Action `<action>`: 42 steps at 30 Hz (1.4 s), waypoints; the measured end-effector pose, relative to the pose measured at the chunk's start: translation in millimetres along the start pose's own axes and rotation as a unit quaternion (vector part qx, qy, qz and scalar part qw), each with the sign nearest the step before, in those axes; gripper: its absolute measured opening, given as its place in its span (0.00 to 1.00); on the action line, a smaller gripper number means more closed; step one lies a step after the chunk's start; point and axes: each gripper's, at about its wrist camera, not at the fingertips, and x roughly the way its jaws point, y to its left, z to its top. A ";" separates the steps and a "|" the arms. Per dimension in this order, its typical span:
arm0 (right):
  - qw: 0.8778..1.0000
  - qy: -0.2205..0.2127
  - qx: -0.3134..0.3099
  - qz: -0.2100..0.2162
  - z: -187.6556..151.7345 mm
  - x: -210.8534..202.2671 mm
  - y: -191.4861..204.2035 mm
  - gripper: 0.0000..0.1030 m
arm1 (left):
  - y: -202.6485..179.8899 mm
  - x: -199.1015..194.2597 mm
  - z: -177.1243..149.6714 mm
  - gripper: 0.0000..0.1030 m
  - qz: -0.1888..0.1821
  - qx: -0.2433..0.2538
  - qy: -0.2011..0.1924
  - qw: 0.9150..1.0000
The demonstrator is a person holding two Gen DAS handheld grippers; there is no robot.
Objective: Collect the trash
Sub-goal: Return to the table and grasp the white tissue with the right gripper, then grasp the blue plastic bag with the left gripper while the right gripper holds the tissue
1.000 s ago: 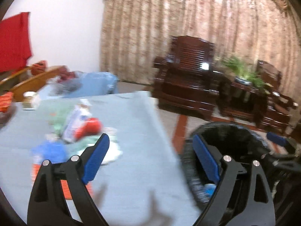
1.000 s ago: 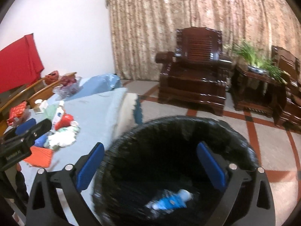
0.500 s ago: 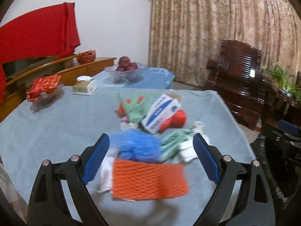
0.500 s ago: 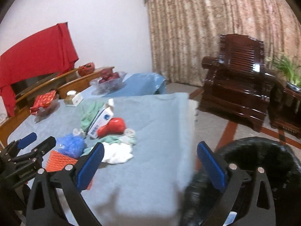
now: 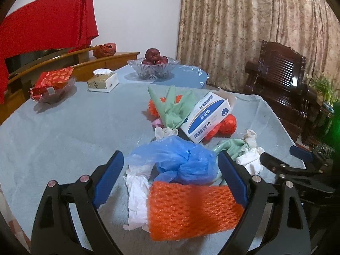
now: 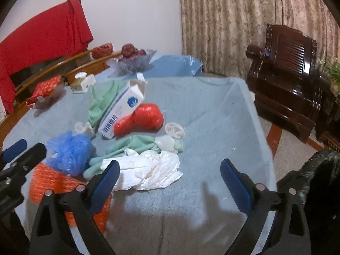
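A pile of trash lies on the grey-blue tablecloth (image 5: pixel 63 131). It holds an orange foam net (image 5: pixel 191 208), a blue plastic bag (image 5: pixel 180 161), white crumpled tissue (image 6: pixel 153 170), a white and blue box (image 5: pixel 208 116), a red bag (image 6: pixel 140 119) and green wrappers (image 5: pixel 174 106). My left gripper (image 5: pixel 171 177) is open and empty, its jaws on either side of the blue bag and orange net. My right gripper (image 6: pixel 170 180) is open and empty, just above the white tissue. The black bin (image 6: pixel 318 191) sits at the right edge.
A tissue box (image 5: pixel 103 81), a glass fruit bowl (image 5: pixel 154 68) and a dish of red packets (image 5: pixel 53 85) stand at the table's far side. A dark wooden armchair (image 6: pixel 286 80) stands beyond the table's right edge. Curtains hang behind.
Both grippers swung left from the bin to the table. They have closed in on the trash pile, the left over the blue bag and orange net, the right over the white tissue.
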 end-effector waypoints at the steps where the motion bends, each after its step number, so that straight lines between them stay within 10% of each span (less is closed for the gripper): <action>1: 1.000 0.004 0.000 0.000 -0.5 3.6 1.1 0.90 | 0.6 2.6 -0.2 0.85 0.000 0.000 0.002 1.000; 7: 0.999 0.038 -0.012 0.012 -0.6 24.0 11.3 0.84 | 4.1 10.7 -4.0 0.85 -0.001 -0.002 0.010 1.000; 19: 0.996 0.055 -0.012 0.067 -5.2 22.3 13.8 0.34 | -0.7 19.4 -4.6 0.85 -0.007 -0.002 0.019 1.000; 28: 0.998 0.020 0.004 0.055 2.3 -9.0 -11.0 0.34 | -15.2 37.0 0.2 0.85 -0.006 0.003 0.031 0.999; 40: 0.999 0.015 0.001 0.051 0.2 -19.2 -18.7 0.34 | -21.8 69.9 3.1 0.38 -0.007 0.015 0.069 0.997; 42: 0.999 0.014 0.001 0.052 0.9 -21.8 -19.3 0.34 | -21.0 66.5 3.9 0.18 -0.004 0.015 0.061 0.998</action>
